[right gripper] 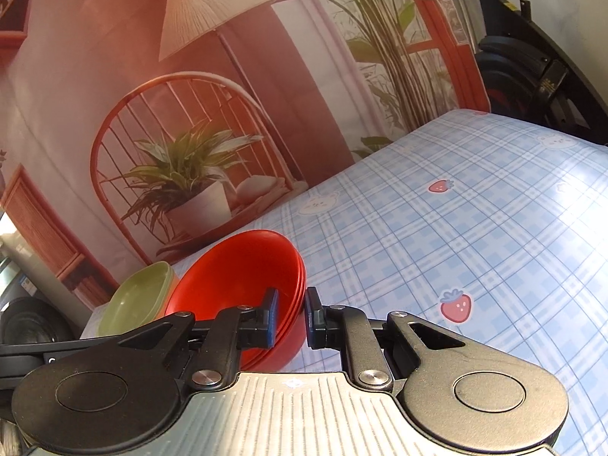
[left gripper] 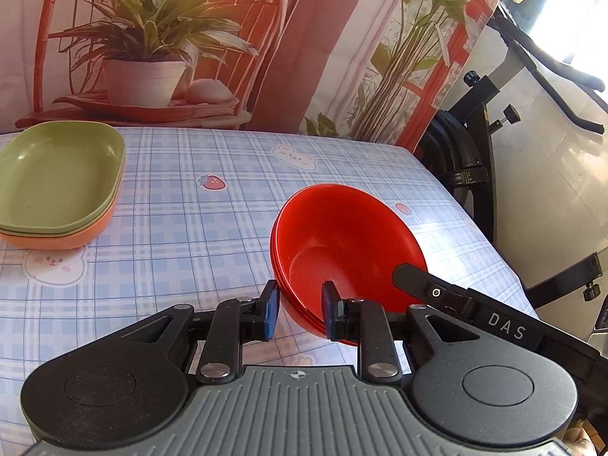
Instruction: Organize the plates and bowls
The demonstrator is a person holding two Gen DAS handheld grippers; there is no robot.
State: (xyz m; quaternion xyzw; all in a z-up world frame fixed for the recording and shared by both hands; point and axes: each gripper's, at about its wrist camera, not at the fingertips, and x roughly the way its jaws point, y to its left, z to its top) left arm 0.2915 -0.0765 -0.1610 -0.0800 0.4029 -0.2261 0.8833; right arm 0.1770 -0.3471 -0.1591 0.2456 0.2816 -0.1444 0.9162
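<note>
A stack of red bowls stands on the checked tablecloth. My left gripper straddles the stack's near left rim, one pad outside, one inside; whether the pads press the rim I cannot tell. My right gripper straddles the opposite rim of the red bowls the same way, and its body shows in the left wrist view. A stack of green plates on an orange one sits at the far left, also in the right wrist view.
A printed backdrop with a potted plant and chair hangs behind the table. A black exercise bike stands past the table's right edge. The tablecloth stretches to the right of the bowls.
</note>
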